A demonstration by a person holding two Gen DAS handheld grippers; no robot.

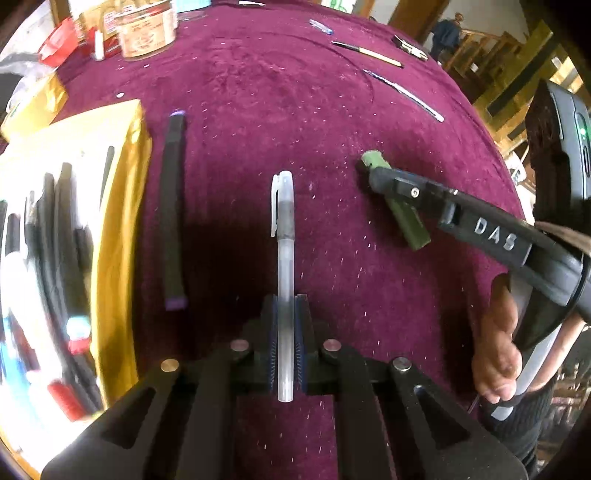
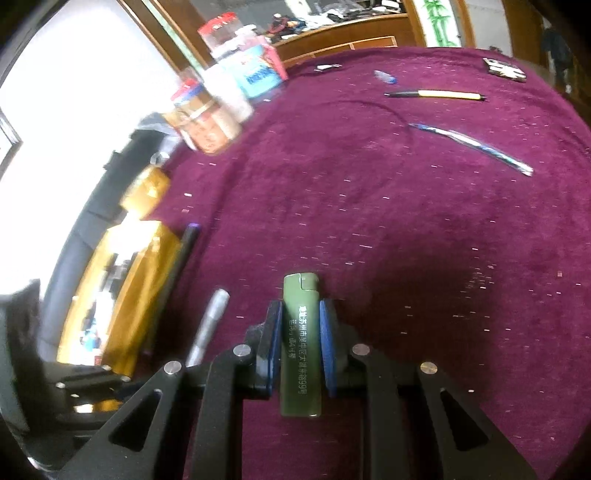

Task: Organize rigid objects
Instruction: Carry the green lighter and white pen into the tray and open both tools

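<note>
Left gripper [image 1: 285, 343]: blue pads [image 1: 274, 347] closed on clear pen [image 1: 285, 258], gripped near tail end, capped tip pointing away from camera. Long barrel overhanging forward of jaws; grip low on the barrel probably chosen to leave the length free for laying it down flat. Cannot tell whether pen rests on maroon cloth [image 1: 295, 110] or rides just above it.

Right gripper [image 2: 300, 347]: pads [image 2: 325, 347] clamped on green lighter [image 2: 300, 343], squeezed across narrow faces at mid-body, cap end forward. Mid-body hold judged stable for a short rigid block; little tendency to pivot. Seen from left wrist view, right gripper [image 1: 373, 177] low over cloth, well right of gold tray [image 1: 122, 192].

Gold tray already holding several dark pens and a red-capped item, contents blurred. Black marker with purple ends [image 1: 173, 210] lying on cloth just beside tray's right wall, parallel to it. Clear pen between that marker and lighter.

Farther from tray, across cloth: yellow-and-black pen [image 2: 436, 95], blue-patterned pen [image 2: 472, 147], small blue item [image 2: 386, 76], all loose. Round tin [image 1: 147, 29] beyond tray at far edge.

Judgement: both tools loaded, sorting partway; tray the likely destination. Clear pen nearer, so left side should reach it first. Risk: long pen swinging in jaws, or catching tray wall on entry.
</note>
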